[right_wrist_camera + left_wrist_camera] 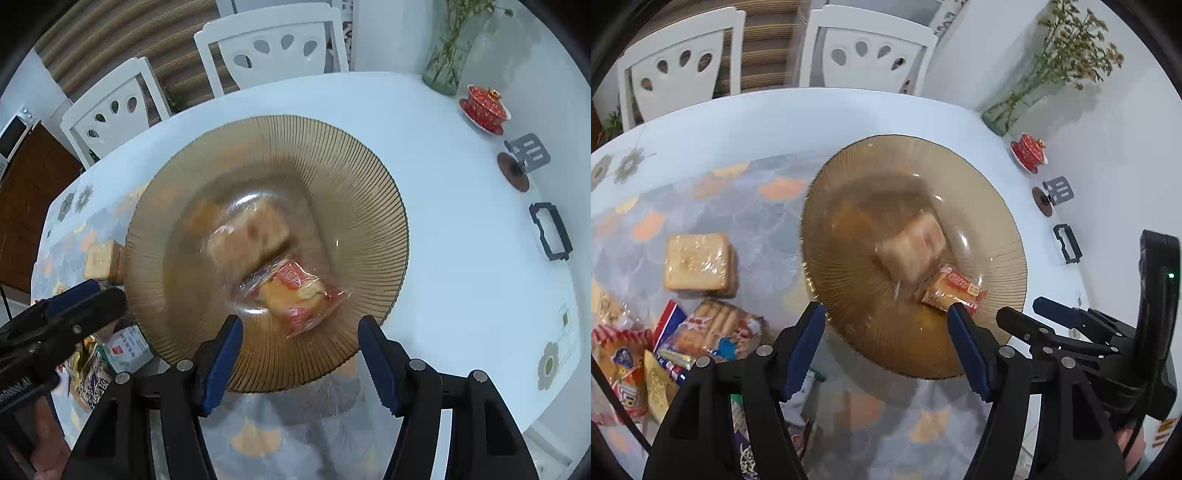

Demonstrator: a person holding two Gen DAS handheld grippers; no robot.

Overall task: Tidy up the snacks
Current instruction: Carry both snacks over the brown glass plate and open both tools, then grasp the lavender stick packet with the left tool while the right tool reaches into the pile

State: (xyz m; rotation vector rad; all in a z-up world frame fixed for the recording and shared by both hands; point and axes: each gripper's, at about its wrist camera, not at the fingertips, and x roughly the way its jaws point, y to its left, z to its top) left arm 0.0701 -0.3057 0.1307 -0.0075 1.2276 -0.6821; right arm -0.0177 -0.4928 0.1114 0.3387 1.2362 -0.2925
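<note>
Right now both grippers hang over the ribbed brown glass plate (332, 177) on the white table (461, 229). The left gripper (886, 332) is released, nothing between its blue pads, and the right gripper (299, 343) is likewise spread with nothing held. On the plate lie a blurred clear-wrapped cake (247, 236) and, touching it, a red-and-yellow snack packet (295, 295). More snacks remain off the plate on the patterned mat: a wrapped stack of toast (698, 264) and a heap of packets (665, 350) beside it.
</note>
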